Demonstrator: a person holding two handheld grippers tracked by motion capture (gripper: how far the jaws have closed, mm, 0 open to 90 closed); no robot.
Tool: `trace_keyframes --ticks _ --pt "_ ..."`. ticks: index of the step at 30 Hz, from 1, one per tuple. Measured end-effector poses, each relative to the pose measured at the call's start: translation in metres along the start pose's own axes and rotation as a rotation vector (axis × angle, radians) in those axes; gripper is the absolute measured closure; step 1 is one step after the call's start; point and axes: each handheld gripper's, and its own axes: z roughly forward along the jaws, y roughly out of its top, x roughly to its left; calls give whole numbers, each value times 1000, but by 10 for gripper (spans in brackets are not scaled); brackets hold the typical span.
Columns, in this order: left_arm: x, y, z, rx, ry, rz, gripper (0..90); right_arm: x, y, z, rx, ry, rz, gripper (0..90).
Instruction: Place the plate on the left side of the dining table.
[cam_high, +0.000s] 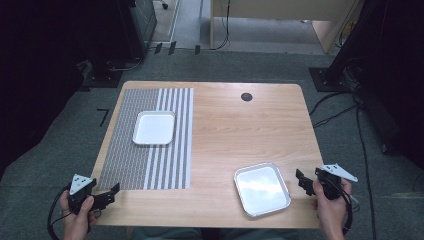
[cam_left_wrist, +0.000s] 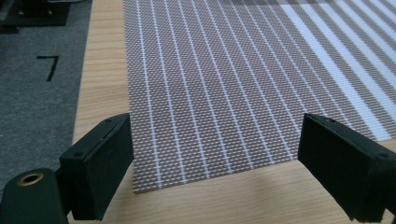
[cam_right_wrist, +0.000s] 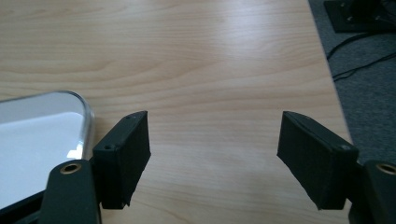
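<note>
item: metal tray (cam_high: 262, 189), shallow, rectangular with rounded corners, shiny rolled rim, pale reflective floor; near front right of wooden table (cam_high: 240, 125), just beside right gripper (cam_high: 303, 181), apart from it. right gripper jaws spread wide, nothing between. left gripper (cam_high: 111, 193) jaws spread wide over the near corner of woven striped placemat (cam_high: 150, 145), grey-brown with white lines. white plastic tray (cam_high: 154, 127) on placemat. floor mark "7" (cam_left_wrist: 48, 65).

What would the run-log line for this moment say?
left gripper: open, empty, at placemat near corner | right gripper: open, empty, beside metal tray | white tray: on placemat
</note>
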Motion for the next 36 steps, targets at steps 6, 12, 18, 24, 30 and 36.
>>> trace_keyframes --ticks 6,12,18,24,30,36 --pt "-1 -1 2 8 9 10 103 -18 -13 -1 19 -43 10 258" --pt "-8 -3 6 27 33 56 103 -24 -25 1 52 -89 -28 255" --pt "-11 -6 10 42 44 82 97 -20 -30 4 38 -94 -41 233" --pt "-10 -7 10 31 36 82 87 -20 -31 4 37 -95 -39 231" --pt "-10 -8 10 27 36 81 84 -19 -31 4 46 -83 -50 191" --pt "-10 -8 10 23 35 82 83 -18 -31 5 53 -81 -52 147"
